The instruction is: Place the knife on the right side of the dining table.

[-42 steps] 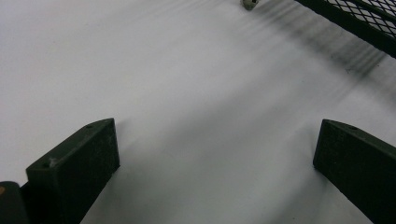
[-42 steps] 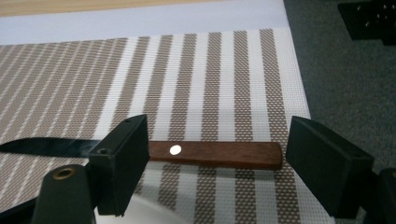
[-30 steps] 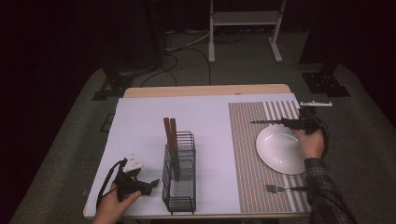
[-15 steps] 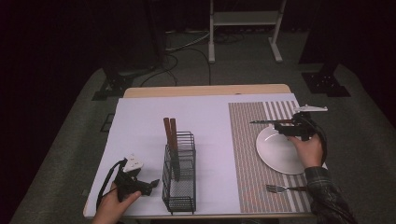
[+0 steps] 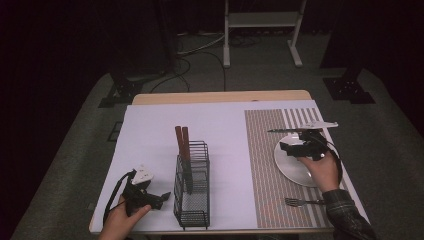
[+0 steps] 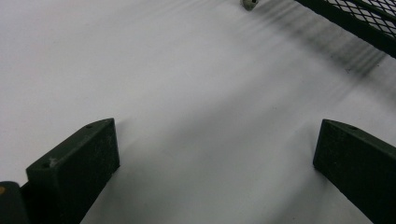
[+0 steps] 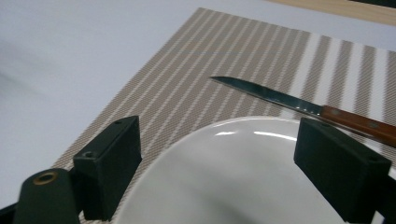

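Right gripper [image 7: 217, 163]: jaws spread wide, holding nothing, poised above the white plate [image 7: 243, 182]. Knife [image 7: 299, 107] (wooden handle) lies just beyond its tips on the striped placemat [image 7: 196, 74]. Left gripper [image 6: 215, 172]: jaws wide apart, empty, on the white sheet [image 6: 163, 84]; wire rack [image 5: 192, 192] just beside its tips.

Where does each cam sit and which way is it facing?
High view: above the person's side, facing forward and down at the table; both hands and tongs show, left tongs, right tongs.
Left gripper view: on the left tongs, facing white cover and wire rack; open jaws show.
Right gripper view: on the right tongs, facing plate and knife; open jaws show.
Shared: high and right views both show plate, knife, striped placemat.
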Motion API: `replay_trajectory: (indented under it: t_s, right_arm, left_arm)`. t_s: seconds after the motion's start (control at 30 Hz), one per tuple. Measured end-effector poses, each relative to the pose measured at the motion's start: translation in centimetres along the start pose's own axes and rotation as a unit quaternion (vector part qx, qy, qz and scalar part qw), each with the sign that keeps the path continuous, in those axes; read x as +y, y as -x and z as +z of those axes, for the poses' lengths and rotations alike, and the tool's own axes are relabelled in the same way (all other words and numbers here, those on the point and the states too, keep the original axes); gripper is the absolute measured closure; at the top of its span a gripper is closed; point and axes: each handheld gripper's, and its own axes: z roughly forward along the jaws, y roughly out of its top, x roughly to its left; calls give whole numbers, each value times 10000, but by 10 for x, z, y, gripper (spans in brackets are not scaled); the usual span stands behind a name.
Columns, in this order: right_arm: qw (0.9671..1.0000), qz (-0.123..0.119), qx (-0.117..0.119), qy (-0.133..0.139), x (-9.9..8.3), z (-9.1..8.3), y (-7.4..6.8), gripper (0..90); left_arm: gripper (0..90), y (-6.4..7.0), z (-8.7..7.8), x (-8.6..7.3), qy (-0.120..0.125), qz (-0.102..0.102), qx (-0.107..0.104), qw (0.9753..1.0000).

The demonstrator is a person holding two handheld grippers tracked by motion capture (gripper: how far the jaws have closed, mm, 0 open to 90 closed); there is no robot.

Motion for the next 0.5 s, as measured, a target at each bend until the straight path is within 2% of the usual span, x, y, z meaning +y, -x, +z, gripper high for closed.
replay_trajectory:
  t_s: [0.23,0.5]
  right_arm:
    - [9990,-334,308,-54,-2,1,-28,127]
    - [9955,-703,606,-202,-9,5,-59,124]
  left_arm:
    - [0,0,0,0,2,0,1,10000]
    - [0,0,0,0,2,0,1,10000]
